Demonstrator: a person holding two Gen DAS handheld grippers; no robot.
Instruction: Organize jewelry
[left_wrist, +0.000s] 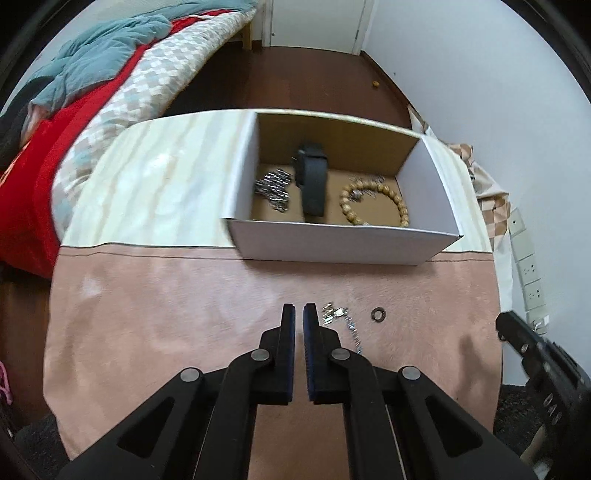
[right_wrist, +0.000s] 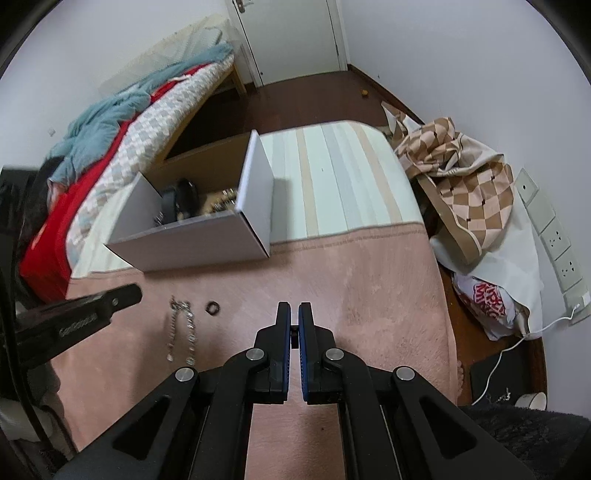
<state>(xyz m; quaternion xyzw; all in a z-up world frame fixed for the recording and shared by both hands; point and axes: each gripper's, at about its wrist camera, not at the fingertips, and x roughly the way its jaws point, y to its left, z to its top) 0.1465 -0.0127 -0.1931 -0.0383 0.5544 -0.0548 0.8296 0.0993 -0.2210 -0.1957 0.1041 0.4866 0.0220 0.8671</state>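
Where the left wrist view looks straight into the white box (left_wrist: 332, 243), showing a black watch (left_wrist: 314, 181), a bead bracelet (left_wrist: 376, 201) and a silver chain heap (left_wrist: 273, 190), the right wrist view hides most of that behind the box wall. Left gripper (left_wrist: 299, 310): fingers closed, nothing between them. Right gripper (right_wrist: 294, 308): closed on a small dark object, unidentifiable. Silver chain (right_wrist: 181, 328) lies on the pink cloth (right_wrist: 369, 295), long axis running toward the box; a dark ring (right_wrist: 213, 307) sits just beside it.

White walls (right_wrist: 443, 55), dark wood floor (left_wrist: 314, 81). Ahead, closed white door (right_wrist: 291, 37). Ahead left, bed (left_wrist: 155, 74) under checked, red and teal covers. Right, wall sockets (right_wrist: 557, 236), crumpled checked cloth (right_wrist: 476, 192). Below, pink blanket (right_wrist: 369, 280).
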